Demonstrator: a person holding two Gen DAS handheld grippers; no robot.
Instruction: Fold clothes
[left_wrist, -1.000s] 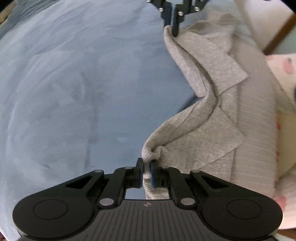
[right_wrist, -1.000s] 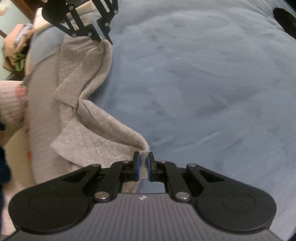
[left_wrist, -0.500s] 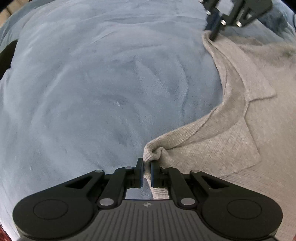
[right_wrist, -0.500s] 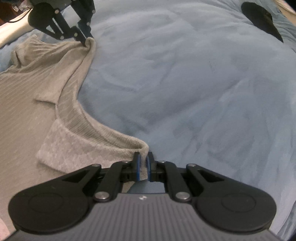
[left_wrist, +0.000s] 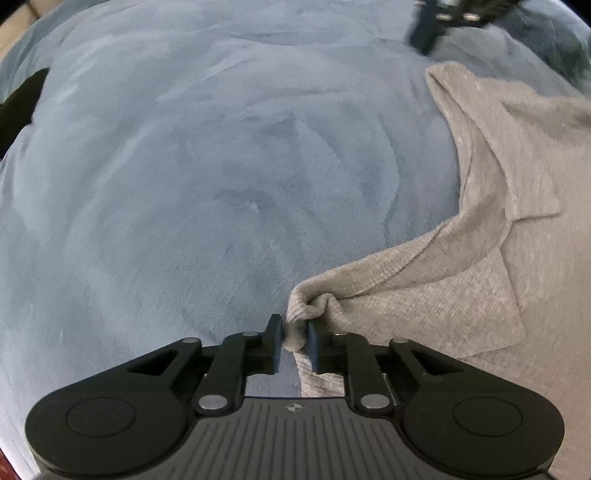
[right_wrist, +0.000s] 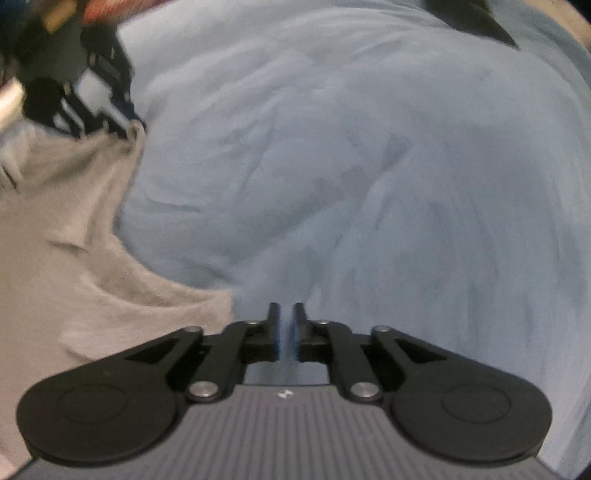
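A grey ribbed garment (left_wrist: 498, 229) lies on the blue blanket (left_wrist: 203, 184), with its edge folded over itself. My left gripper (left_wrist: 294, 332) points down at the near corner. Its jaws are opening, and the bunched corner still sits loosely between them. My right gripper (right_wrist: 286, 325) hovers over bare blanket (right_wrist: 369, 166), its jaws opening a narrow gap with nothing in it. The garment (right_wrist: 55, 258) lies to its left. In the left wrist view the right gripper (left_wrist: 430, 33) is a blur above the far corner, clear of the cloth. In the right wrist view the left gripper (right_wrist: 123, 122) is at the far corner.
The blanket spreads wide to the left of the garment. A dark object (left_wrist: 20, 103) lies at the blanket's left edge, and shows again as the dark object (right_wrist: 476, 18) at the top right of the right wrist view.
Both grippers dragged the garment's edge across the blanket. The right gripper then let go of its corner and moved off it. The left jaws widened around their corner.
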